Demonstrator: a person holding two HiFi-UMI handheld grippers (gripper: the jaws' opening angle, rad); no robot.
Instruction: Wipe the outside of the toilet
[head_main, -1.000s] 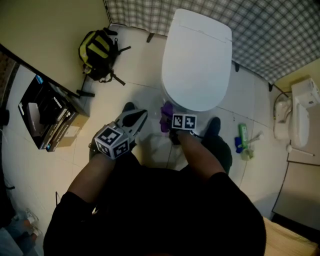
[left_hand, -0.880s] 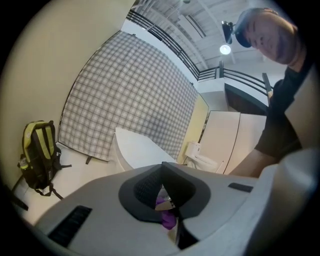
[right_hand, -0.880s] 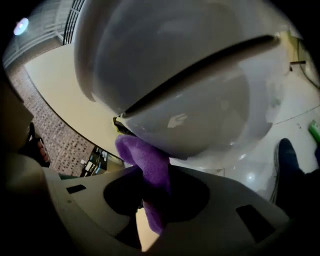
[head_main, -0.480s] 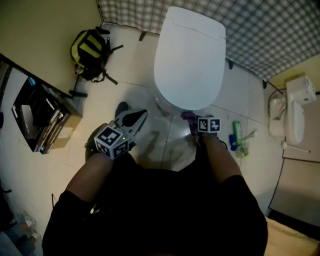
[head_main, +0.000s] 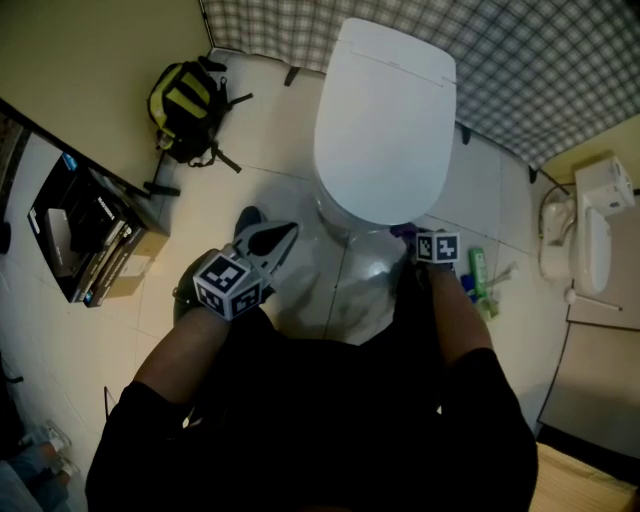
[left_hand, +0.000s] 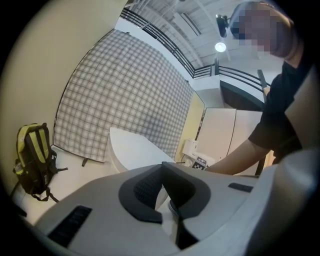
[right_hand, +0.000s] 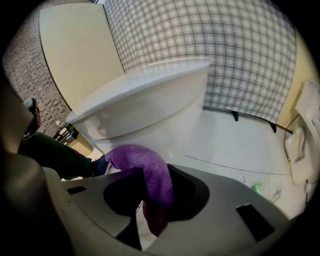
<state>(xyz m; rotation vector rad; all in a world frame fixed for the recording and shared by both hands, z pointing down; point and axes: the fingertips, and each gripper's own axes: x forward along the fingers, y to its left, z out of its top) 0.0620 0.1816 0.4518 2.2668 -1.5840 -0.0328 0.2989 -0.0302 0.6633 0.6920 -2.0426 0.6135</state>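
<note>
Purple microfibre cloth (right_hand: 150, 172) is clamped in the right gripper (right_hand: 152, 200), close against the lower right-hand side of the white ceramic toilet (right_hand: 145, 115), under its closed lid. The left gripper (head_main: 262, 243) hangs idle near the bowl's front, jaws together on nothing. A good wipe likely wants the cloth pressed flat to the curve in overlapping sweeps, with no jaw scraping the glaze.

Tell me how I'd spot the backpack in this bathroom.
Find the big white toilet in the middle. Look across the pale floor to the person's left, by the beige wall, where a backpack sits. It is the only thing with bright yellow and black panels.
</note>
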